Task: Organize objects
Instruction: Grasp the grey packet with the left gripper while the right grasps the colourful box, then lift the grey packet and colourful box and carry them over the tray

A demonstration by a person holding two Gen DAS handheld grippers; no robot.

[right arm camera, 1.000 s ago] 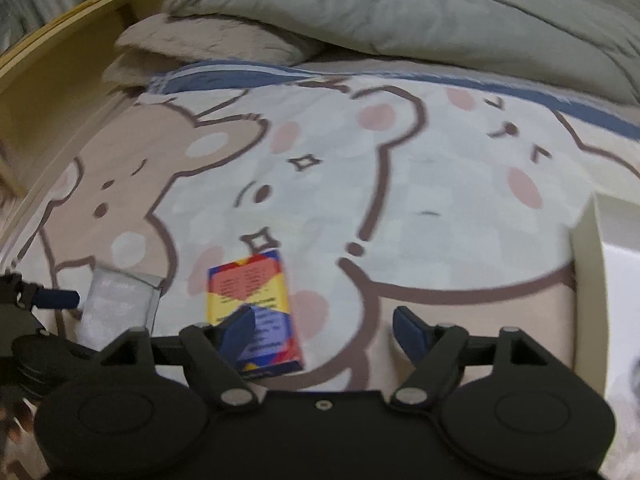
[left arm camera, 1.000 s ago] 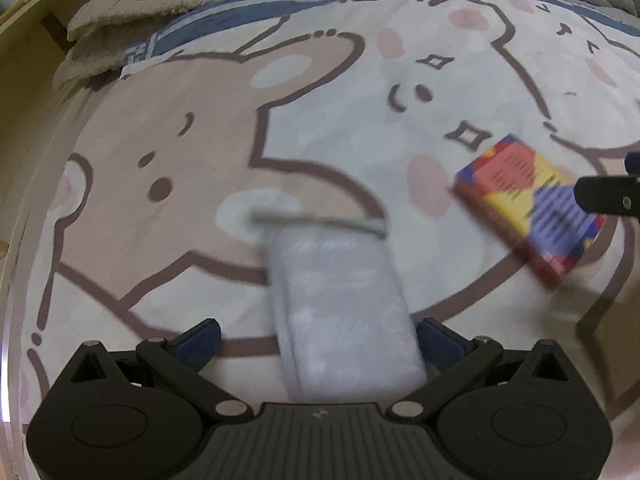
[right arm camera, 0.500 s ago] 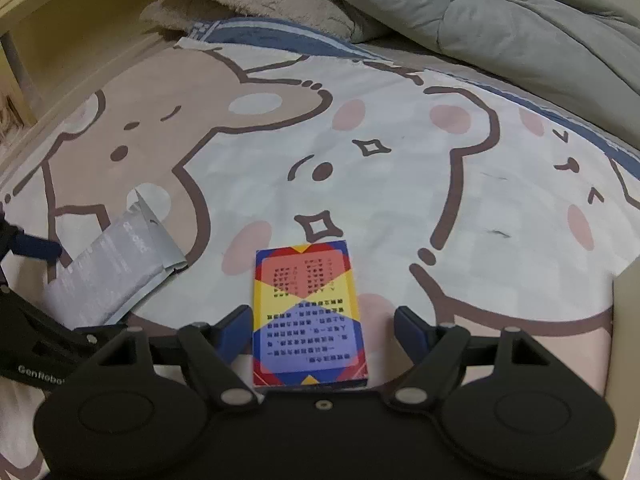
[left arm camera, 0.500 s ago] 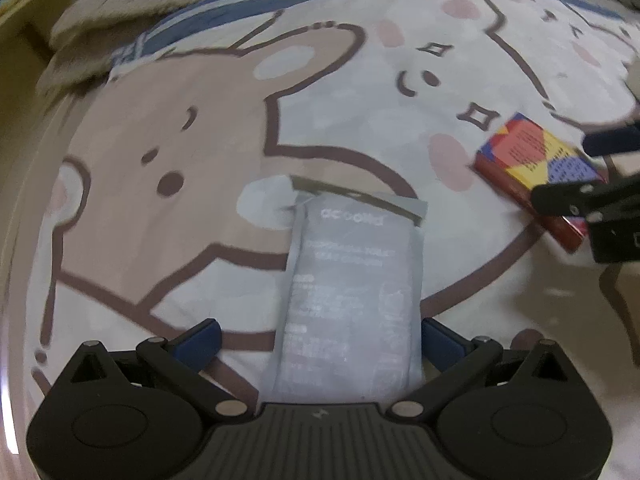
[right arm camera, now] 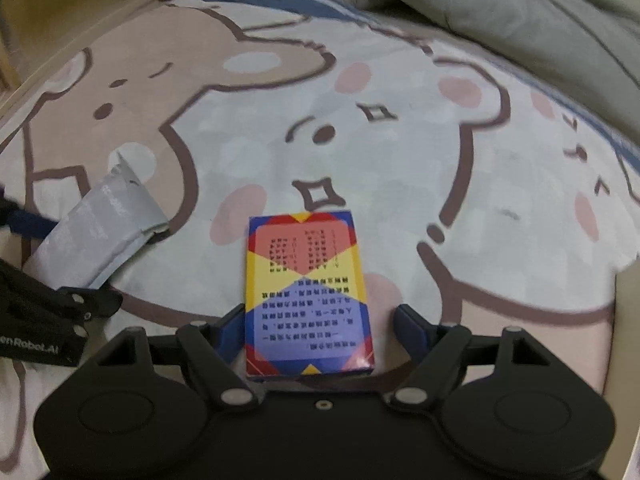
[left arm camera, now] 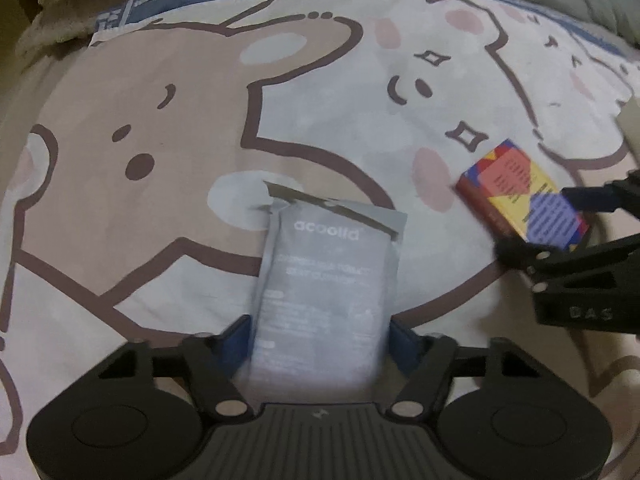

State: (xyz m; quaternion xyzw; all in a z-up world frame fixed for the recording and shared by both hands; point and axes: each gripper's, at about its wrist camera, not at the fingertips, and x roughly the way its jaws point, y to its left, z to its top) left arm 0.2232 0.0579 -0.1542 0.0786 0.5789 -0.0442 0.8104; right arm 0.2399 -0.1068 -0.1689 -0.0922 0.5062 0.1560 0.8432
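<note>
Lying flat on the cartoon-bear bedsheet point(left arm camera: 160, 92): a grey foil pouch point(left arm camera: 324, 292), torn top edge pointing away toward the bear's pale muzzle patch. Closing around the pouch's near end: the left gripper point(left arm camera: 320, 338), blue pads drawn in against both long edges, gripping it. Resting on the same sheet, to the right of the pouch and well apart from it: a red, yellow and blue card box point(right arm camera: 308, 292), face up, printed text upside down in the right wrist view. Straddling the box's near half: the right gripper point(right arm camera: 318, 330), slackened, left pad looking close to the box's edge, right pad standing clear of it with sheet showing between. Bunching beyond the sheet, far from the pouch: a grey-green quilt point(right arm camera: 540, 12).
</note>
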